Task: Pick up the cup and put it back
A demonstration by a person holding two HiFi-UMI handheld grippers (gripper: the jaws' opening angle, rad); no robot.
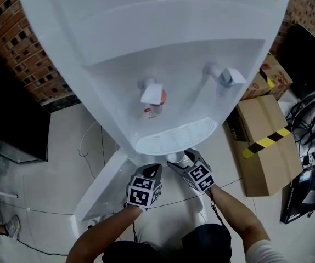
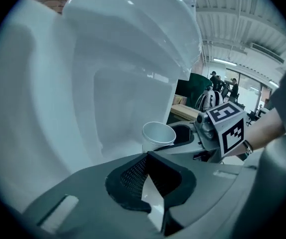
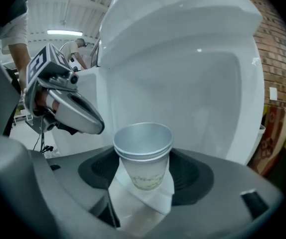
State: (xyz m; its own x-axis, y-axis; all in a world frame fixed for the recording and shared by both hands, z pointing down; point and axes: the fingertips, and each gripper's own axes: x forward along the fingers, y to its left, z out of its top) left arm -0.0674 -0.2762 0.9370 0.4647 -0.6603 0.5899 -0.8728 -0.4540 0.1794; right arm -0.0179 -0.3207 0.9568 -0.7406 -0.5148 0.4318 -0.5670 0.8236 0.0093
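Note:
A white paper cup [image 3: 143, 156] stands upright between the jaws of my right gripper [image 3: 144, 172], which is shut on its lower half. In the head view the cup [image 1: 175, 158] shows just below the drip tray [image 1: 176, 137] of a white water dispenser [image 1: 163, 43], with the right gripper [image 1: 180, 162] behind it. My left gripper [image 1: 155, 170] hangs beside it on the left, its jaws closed tip to tip with nothing between them [image 2: 148, 156]. From the left gripper view the cup [image 2: 158, 132] sits ahead and to the right. The cup looks empty.
The dispenser has a red tap [image 1: 153, 95] and a grey tap [image 1: 223, 76] above the tray. Cardboard boxes [image 1: 264, 141] with striped tape stand to the right, a black cabinet [image 1: 15, 119] to the left, a brick wall behind. People stand far off [image 2: 222, 86].

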